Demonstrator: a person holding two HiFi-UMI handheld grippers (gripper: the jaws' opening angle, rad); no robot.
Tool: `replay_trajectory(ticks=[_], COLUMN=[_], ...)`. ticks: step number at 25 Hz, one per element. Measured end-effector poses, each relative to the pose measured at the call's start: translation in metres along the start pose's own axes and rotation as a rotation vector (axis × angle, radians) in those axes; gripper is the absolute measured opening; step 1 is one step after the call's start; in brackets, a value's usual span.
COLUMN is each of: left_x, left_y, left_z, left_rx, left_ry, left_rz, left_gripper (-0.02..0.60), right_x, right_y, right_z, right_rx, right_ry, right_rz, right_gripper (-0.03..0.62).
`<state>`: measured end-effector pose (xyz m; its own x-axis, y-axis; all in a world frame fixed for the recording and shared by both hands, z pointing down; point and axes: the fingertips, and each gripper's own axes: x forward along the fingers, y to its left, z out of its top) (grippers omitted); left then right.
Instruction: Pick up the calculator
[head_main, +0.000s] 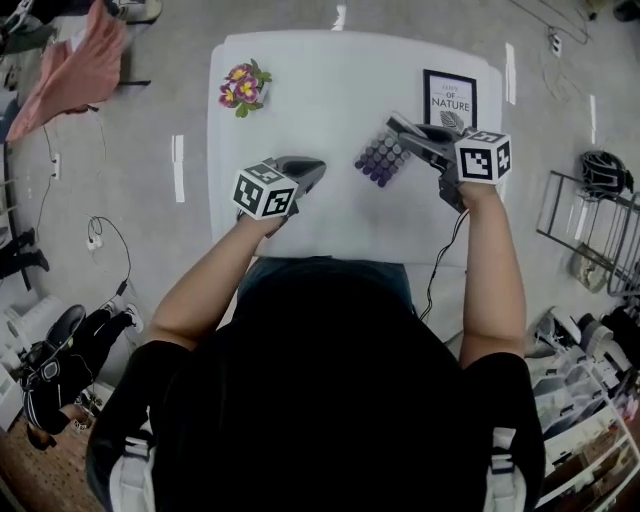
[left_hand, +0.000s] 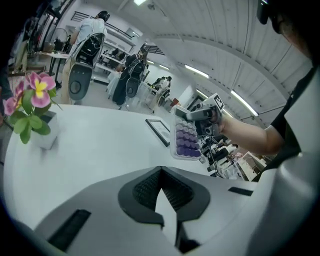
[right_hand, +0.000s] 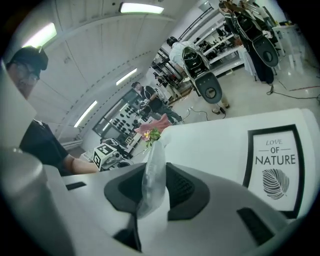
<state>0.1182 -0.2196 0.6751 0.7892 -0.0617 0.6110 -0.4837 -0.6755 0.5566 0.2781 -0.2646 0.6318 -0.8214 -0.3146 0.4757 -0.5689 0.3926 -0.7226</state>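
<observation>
On the flat white table (head_main: 340, 90), at the far left corner: small pot of pink flowers (head_main: 243, 86). At the far right corner, lying flat: black-framed picture with words (head_main: 449, 98). Just in front of the picture, off the table, between the jaws of the right gripper (head_main: 398, 125): clear plastic calculator with purple keys (head_main: 382, 157). Left of it, over the near part: left gripper (head_main: 316, 166).

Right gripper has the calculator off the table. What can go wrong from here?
1. The right gripper pinches only the thin clear edge of the calculator, which hangs out to one side; it may pivot or slip free.
2. It is held above the table close to the framed picture; a drop could land on the frame.
</observation>
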Motion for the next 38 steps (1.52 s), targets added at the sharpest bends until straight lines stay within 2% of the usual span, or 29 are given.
replay_trajectory(ticks=[6,16,30,38], left_x=[-0.04,-0.095,-0.162,-0.176], left_y=[-0.006,-0.033,-0.036,-0.04], left_z=[0.014,0.031,0.002,0.001], left_rx=[0.068,0.166,0.205,0.229], left_ry=[-0.027,-0.085,-0.123,-0.138], left_rz=[0.009,-0.024,-0.039,-0.053], left_gripper=[0.015,0.015,0.015,0.015], right_x=[-0.033,-0.069,-0.062,-0.054], right_y=[0.033,0.095,0.161,0.178], right_z=[0.011,0.008,-0.046,-0.061], right_rx=[-0.022,-0.044,-0.044,-0.043], right_ry=[-0.099,-0.253,-0.307,-0.317], right_rz=[-0.056,-0.121,-0.181,-0.193], right_gripper=[0.109,0.107,0.107,0.107])
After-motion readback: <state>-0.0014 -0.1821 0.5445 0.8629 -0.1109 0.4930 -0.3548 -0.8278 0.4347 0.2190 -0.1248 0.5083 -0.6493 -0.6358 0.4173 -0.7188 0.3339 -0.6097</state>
